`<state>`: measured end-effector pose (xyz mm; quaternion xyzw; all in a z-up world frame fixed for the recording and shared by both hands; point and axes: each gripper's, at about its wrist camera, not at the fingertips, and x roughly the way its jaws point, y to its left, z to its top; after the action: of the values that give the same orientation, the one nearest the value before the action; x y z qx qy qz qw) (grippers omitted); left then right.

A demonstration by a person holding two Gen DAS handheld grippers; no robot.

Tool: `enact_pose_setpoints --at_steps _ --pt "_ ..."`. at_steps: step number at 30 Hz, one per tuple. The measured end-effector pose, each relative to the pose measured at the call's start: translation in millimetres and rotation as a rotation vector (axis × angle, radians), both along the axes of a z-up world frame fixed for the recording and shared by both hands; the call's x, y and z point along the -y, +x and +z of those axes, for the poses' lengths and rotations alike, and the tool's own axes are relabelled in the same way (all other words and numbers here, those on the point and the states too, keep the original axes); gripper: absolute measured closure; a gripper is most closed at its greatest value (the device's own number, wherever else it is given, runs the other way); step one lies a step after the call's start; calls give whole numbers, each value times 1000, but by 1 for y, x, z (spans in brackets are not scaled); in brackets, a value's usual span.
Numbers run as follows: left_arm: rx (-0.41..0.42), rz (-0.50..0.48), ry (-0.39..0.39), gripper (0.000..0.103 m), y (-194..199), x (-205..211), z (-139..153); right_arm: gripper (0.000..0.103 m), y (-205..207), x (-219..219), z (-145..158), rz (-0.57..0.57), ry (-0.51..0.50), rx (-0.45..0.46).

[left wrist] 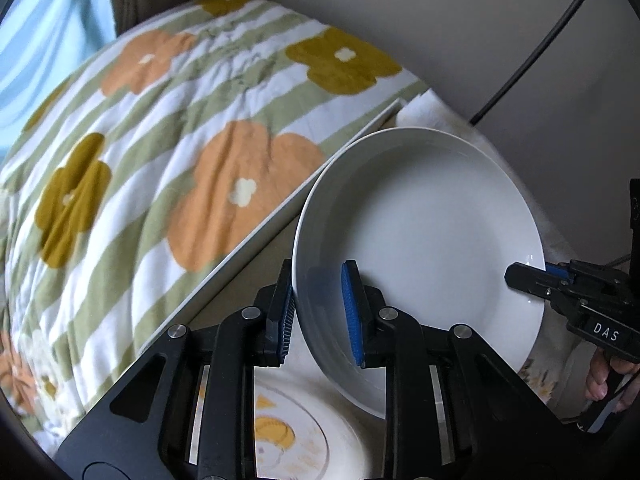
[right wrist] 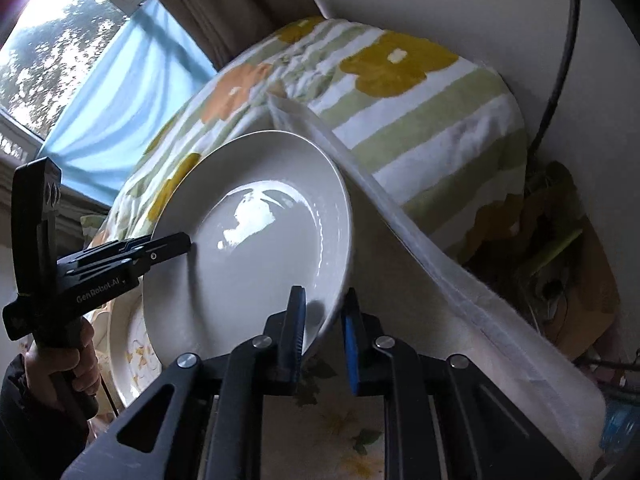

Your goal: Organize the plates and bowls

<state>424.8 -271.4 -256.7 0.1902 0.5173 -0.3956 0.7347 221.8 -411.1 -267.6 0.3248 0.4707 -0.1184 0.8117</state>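
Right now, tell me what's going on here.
A person is holding one white plate with two handheld grippers. The left gripper has its jaws around the rim on one side, and the right gripper grips the opposite rim. The plate is lifted and tilted, over a patterned plate on the table. A flowered blanket lies behind.

White ceramic plate (left wrist: 420, 232) tilted, held between both tongs: left tongs (left wrist: 320, 312) astride its near rim, right tongs (right wrist: 322, 336) astride the opposite rim. Under it, flat on the bench (right wrist: 404, 264), a yellow-patterned plate (left wrist: 296, 436). Behind the bench, a flower-print striped quilt (left wrist: 160, 152).
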Motion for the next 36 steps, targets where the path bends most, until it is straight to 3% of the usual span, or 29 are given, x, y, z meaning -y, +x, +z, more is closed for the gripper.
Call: enact_pose_setpoints --at_steps 4,9,18,27,36 --pt "30 58 -16 83 -19 -16 32 87 -3 1 25 60 -6 27" --pt "55 197 -55 83 -54 -52 74 87 -11 1 66 183 11 79" --pt "113 461 -78 83 -145 -139 117 87 -34 -42 110 443 -4 171" --pt "110 724 -67 83 -230 -243 112 87 -48 -124 102 711 41 165" --pt "28 858 -64 83 -273 -317 73 87 -63 -200 69 861 32 104"
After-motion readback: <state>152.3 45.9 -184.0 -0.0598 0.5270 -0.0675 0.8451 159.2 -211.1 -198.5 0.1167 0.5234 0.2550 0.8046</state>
